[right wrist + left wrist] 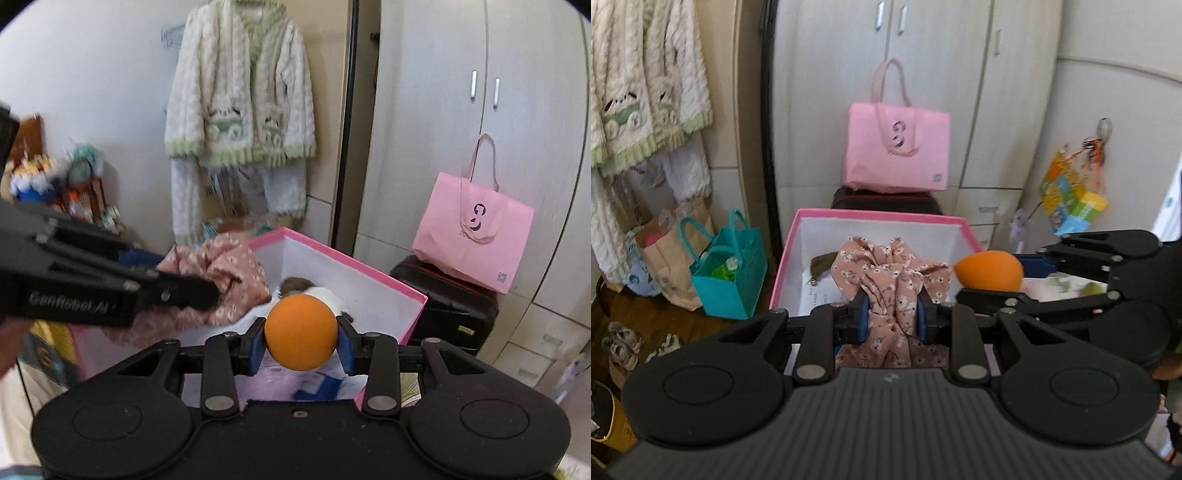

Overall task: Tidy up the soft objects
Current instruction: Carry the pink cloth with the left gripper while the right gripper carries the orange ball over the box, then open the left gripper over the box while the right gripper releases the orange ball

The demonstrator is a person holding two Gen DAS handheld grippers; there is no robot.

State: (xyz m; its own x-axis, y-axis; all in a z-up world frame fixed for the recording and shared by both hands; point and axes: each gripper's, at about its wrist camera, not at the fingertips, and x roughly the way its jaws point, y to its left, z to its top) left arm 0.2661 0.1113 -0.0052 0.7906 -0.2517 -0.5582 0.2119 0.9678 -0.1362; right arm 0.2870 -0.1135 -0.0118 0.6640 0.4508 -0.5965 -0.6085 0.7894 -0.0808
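Now, taking the pink-rimmed box (879,218) as the landmark and reading from left to right: well to its left a cream knitted cardigan (646,81) hangs on the wall, with a brown paper bag (661,258) and a teal tote bag (729,277) on the floor beneath it, the tote just beside the box's left wall. Over the near edge of the box, the left gripper (892,317) is pinching a bunched floral cloth (886,273), its blue pads pressed into the fabric from both sides. Inside the box, behind the cloth, lies a small brownish item on the white floor. Behind the box a pink shopping bag (897,151) stands on a dark case (447,314). Right of the cloth, above the box's right side, the right gripper (301,339) is clamped on an orange foam ball (301,332), which bulges between its blue pads. Farther right, a colourful bag (1071,195) hangs from a hook on the wardrobe (1015,92).
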